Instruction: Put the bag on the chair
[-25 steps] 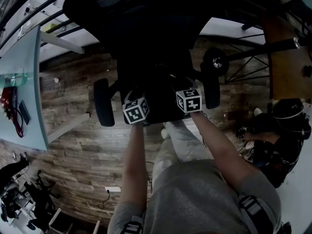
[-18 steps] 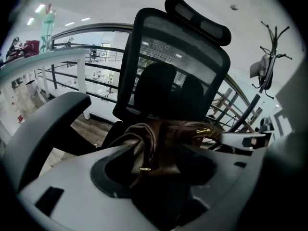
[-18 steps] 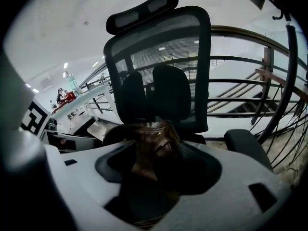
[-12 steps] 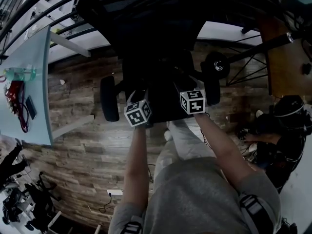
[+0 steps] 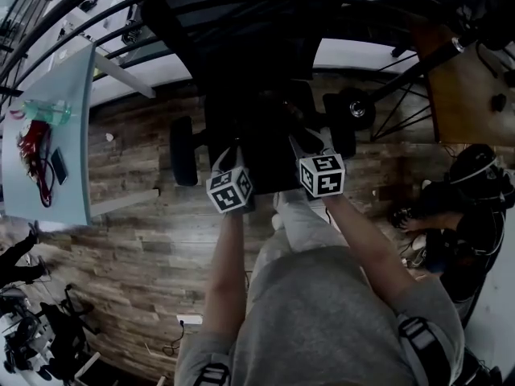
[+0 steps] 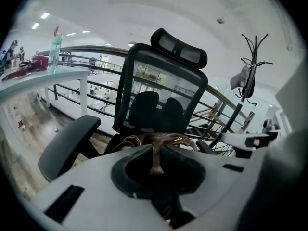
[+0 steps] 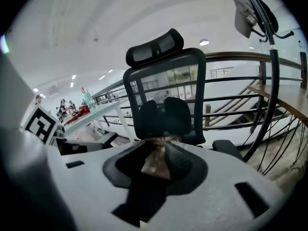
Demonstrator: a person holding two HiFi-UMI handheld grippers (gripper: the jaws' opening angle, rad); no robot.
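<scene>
the bag (image 6: 161,139) is brown, with a gold-coloured zip along its top, and it sits just in front of the chair's (image 6: 163,76) mesh back, over the seat. whether its bottom touches the seat cannot be told, as the head view shows only a dark mass there. the left gripper (image 6: 155,150) has just been closing its jaws and now pinches a thin brown strip of the bag between them. the right gripper (image 7: 159,150) has just been closing too, and its jaws clamp a wider brown fold of the bag. both tools point forward and down at the chair, side by side, with their marker cubes (image 5: 229,190) facing up toward the head camera and a bare forearm (image 5: 225,264) behind each.

the chair is black, with a headrest (image 6: 179,47) on top, two lumbar pads on the back and a padded armrest (image 6: 67,146) to either side of the grippers. it stands on a wood plank floor (image 5: 137,240). behind it runs a metal railing (image 7: 240,81). to the left is a pale table (image 5: 56,159) with a bottle (image 6: 54,52) and a red thing on it. a coat stand (image 6: 252,76) rises on the right, and a person (image 5: 471,215) in dark clothes sits low on the floor, well apart from the chair.
</scene>
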